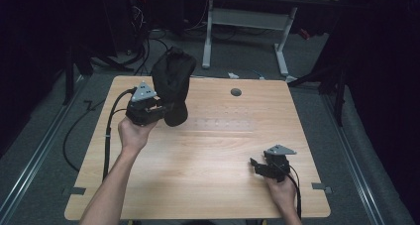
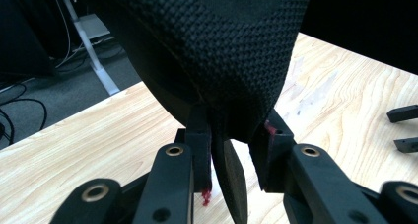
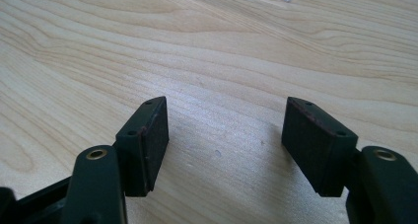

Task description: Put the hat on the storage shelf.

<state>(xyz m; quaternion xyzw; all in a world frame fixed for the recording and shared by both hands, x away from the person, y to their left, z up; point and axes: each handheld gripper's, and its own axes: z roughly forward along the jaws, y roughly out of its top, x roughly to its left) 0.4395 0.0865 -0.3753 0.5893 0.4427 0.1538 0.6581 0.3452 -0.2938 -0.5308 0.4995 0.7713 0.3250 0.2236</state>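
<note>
A black woven fabric bag [image 1: 172, 79] hangs upright over the back left of the wooden table [image 1: 208, 155], its bottom near the tabletop. My left gripper [image 1: 165, 109] is shut on the bag's lower edge. In the left gripper view the coarse fabric [image 2: 217, 46] drapes over both pads, and a fold of it sticks out between the jaws of the left gripper [image 2: 231, 135]. My right gripper [image 1: 253, 166] rests low at the front right, open with nothing in it. The right gripper view shows the right gripper [image 3: 224, 130] with bare wood between its two pads.
A round cable hole [image 1: 236, 92] sits at the table's back middle. A clear strip [image 1: 223, 123] lies flat on the wood near the centre. Behind the table stands another desk with white legs [image 1: 281, 46]. Cables [image 1: 143, 41] lie on the floor at the back left.
</note>
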